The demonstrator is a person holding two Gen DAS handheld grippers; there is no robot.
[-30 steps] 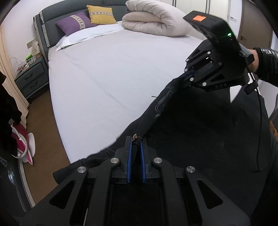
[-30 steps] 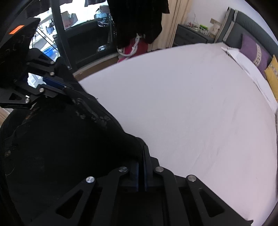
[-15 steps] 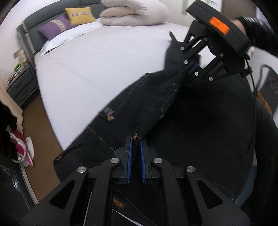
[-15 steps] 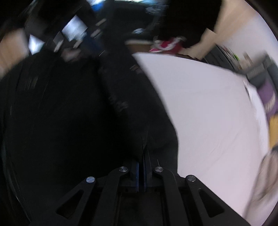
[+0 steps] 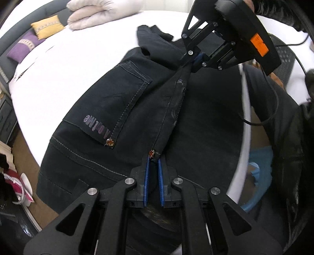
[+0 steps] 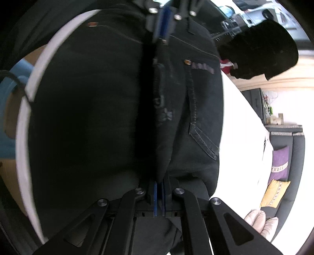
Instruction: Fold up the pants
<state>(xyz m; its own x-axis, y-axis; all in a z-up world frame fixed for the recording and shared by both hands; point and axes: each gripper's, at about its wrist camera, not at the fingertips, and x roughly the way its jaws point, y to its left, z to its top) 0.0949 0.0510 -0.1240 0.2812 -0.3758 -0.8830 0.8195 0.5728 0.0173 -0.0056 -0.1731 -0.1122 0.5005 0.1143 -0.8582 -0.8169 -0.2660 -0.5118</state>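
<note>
Black jeans [image 5: 125,109]: spread across the near part of the bed [image 5: 64,64], on its white sheet, back pocket facing up, printed lettering and a copper rivet at the pocket corner; waistband stretched taut in the air between both grippers

Left gripper [image 5: 154,166]: blue-padded fingers [image 5: 146,176] clenched on one end of the waistband, next to a copper rivet

Right gripper [image 5: 197,58]: seen from the left wrist view above and beyond, fingers clamped on the other end of the waistband; an orange label on its body, a black cable trailing from it. From its own view [image 6: 159,186], fingers closed tight on a dark fold of denim

Folded beige duvet [image 5: 100,11]: at the head of the bed

Yellow cushion [image 5: 48,26] and purple cushion [image 5: 22,46]: against the grey headboard [image 6: 296,149]

Dark nightstand [image 6: 253,102]: beside the bed, small items on top
</note>
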